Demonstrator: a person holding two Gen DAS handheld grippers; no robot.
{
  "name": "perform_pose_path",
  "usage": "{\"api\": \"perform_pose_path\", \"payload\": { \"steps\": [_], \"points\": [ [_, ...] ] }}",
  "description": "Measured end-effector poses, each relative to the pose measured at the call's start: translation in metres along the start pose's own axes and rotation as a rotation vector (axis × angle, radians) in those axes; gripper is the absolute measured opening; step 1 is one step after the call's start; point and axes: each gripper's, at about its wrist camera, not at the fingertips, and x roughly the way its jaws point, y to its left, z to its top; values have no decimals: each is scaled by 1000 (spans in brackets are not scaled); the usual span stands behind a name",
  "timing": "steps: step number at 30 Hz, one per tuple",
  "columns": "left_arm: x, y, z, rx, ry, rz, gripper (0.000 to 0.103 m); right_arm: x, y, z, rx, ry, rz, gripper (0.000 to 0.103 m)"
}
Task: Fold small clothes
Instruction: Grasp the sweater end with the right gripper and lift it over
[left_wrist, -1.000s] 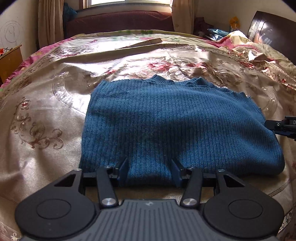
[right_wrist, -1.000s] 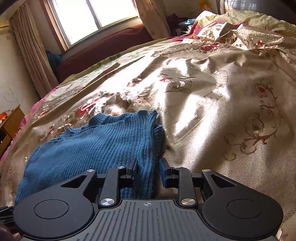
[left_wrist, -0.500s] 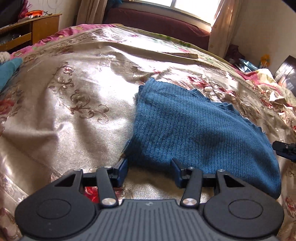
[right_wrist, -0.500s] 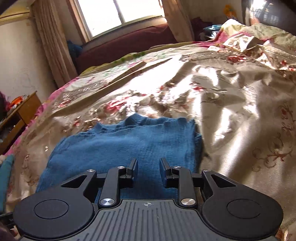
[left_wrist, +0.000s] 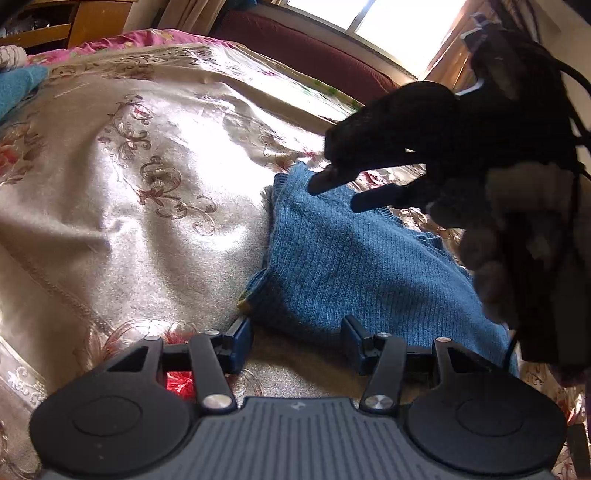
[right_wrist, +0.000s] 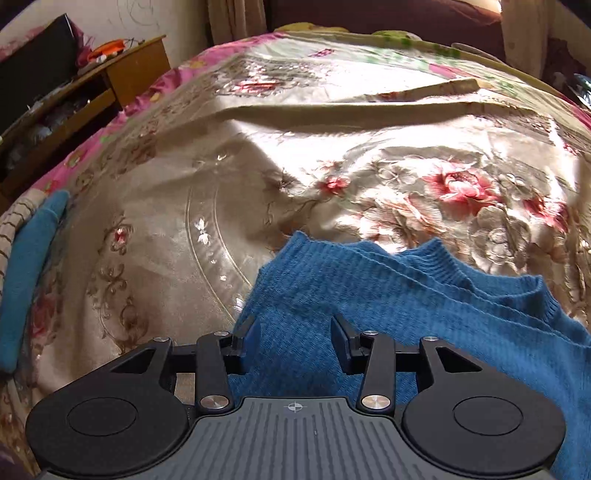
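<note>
Sweater: blue ribbed knit sweater (left_wrist: 354, 266) lies folded on floral satin bedspread (left_wrist: 122, 206).
Left gripper (left_wrist: 297, 341): parted, empty, at near-left hem corner.
Right gripper (right_wrist: 294, 338): jaws just widened, empty, over far-left edge.
Room: bare bedspread leftward.

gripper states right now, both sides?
Left gripper: open, empty, at the blue sweater's near edge.
Right gripper: open, jaws just widened, over the sweater's far corner, gripping nothing.

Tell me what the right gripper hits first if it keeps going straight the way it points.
Most likely the blue sweater: the right gripper, jaws just opened and empty, points down over its near-left corner. Depth is uncertain.
</note>
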Motion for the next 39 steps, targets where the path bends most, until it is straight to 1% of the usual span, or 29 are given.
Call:
{"api": "perform_pose_path", "payload": {
  "steps": [3, 6, 7, 9, 11, 14, 16, 17, 19, 21, 24, 28, 32, 34, 35, 36, 37, 39],
  "points": [
    [2, 11, 3, -54, 8, -31, 55, 27, 18, 12, -41, 68, -44, 44],
    [5, 12, 4, -50, 8, -35, 55, 45, 35, 21, -98, 113, -103, 54],
    [5, 11, 4, -44, 7, -32, 55, 49, 39, 22, -111, 123, -119, 55],
    [6, 9, 4, -40, 7, -31, 56, 55, 48, 23, -149, 137, -147, 56],
    [6, 11, 4, -50, 8, -36, 56, 60, 58, 21, -221, 147, -203, 55],
    [6, 14, 6, -63, 6, -39, 56, 67, 59, 16, -266, 155, -266, 43],
    [5, 12, 6, -52, 1, -34, 56, 68, 56, 16, -276, 157, -295, 27],
    [5, 11, 6, -45, -1, -31, 56, 66, 55, 16, -288, 155, -304, 24],
    [3, 10, 5, -37, -16, -27, 58, 58, 52, 17, -273, 141, -282, 17],
    [-1, 9, 5, -33, -39, -14, 62, 46, 46, 20, -241, 124, -247, 15],
    [-1, 7, 5, -16, -58, -2, 65, 21, 35, 24, -199, 80, -186, 13],
    [1, -6, -1, 53, -86, 37, 71, -13, 12, 24, -132, 25, -96, 11],
    [4, -14, -2, 85, -124, 74, 83, -38, -14, 17, -75, -19, -20, 10],
    [11, -20, 1, 112, -130, 88, 84, -49, -29, 14, -39, -36, 20, 10],
    [14, -25, 2, 133, -128, 92, 83, -54, -37, 11, -20, -43, 38, 10],
    [17, -32, 2, 155, -124, 94, 80, -58, -43, 10, -5, -48, 51, 10],
    [20, -39, 4, 181, -116, 83, 74, -65, -53, 8, 13, -57, 66, 10],
    [24, -57, 8, 229, -98, 54, 48, -77, -70, 5, 38, -75, 83, 10]
  ]
}}
